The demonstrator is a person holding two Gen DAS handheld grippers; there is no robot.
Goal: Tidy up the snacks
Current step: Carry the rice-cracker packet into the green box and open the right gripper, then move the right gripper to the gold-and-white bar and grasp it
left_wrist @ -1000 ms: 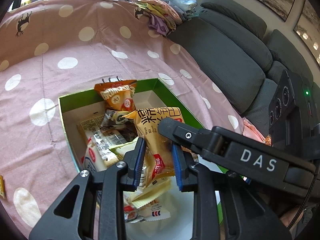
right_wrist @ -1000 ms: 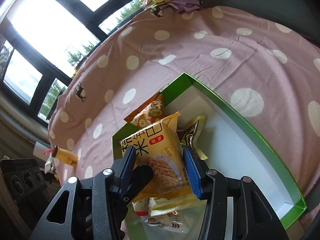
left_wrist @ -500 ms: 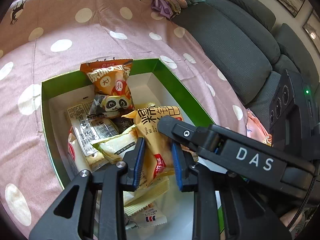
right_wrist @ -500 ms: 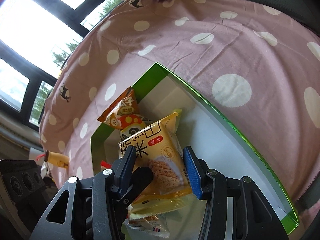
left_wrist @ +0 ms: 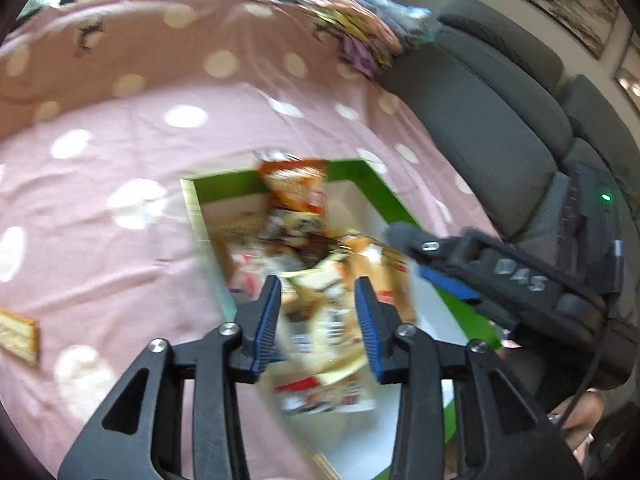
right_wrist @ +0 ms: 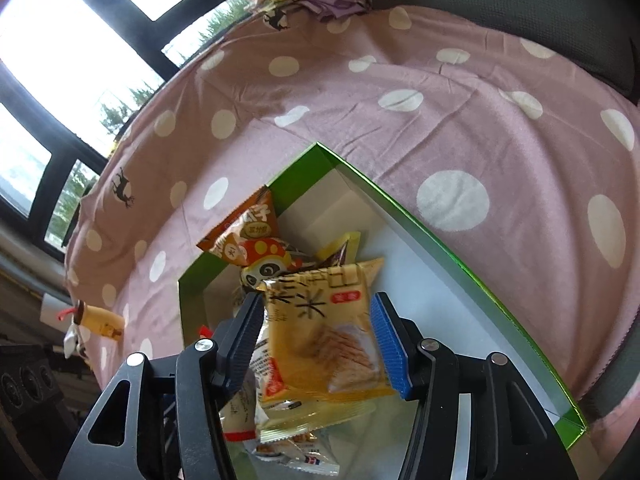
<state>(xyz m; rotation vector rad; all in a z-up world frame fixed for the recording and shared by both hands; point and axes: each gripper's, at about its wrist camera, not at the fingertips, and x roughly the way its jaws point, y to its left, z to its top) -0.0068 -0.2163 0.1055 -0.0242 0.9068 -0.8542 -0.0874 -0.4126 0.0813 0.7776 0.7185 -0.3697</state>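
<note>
Blurred frame. Left gripper point(left_wrist: 318, 320) over the green box point(left_wrist: 384, 196), jaws opening, a pale packet point(left_wrist: 320, 312) between the pads; contact unclear. Orange bag point(left_wrist: 294, 186) leans at the box's far wall, more snacks piled in the box. Right gripper point(left_wrist: 452, 276) reaches in from the box's right. A cracker pack point(left_wrist: 18, 334) lies well left of the box on the dotted pink cloth point(left_wrist: 132, 140). Grey sofa point(left_wrist: 480, 120) right of the box.

Glossy plastic snack wrappers point(right_wrist: 320, 344), glossy green cardboard box point(right_wrist: 452, 248), matt dotted pink cloth point(right_wrist: 400, 92), ribbed blue finger pads point(right_wrist: 388, 348).
</note>
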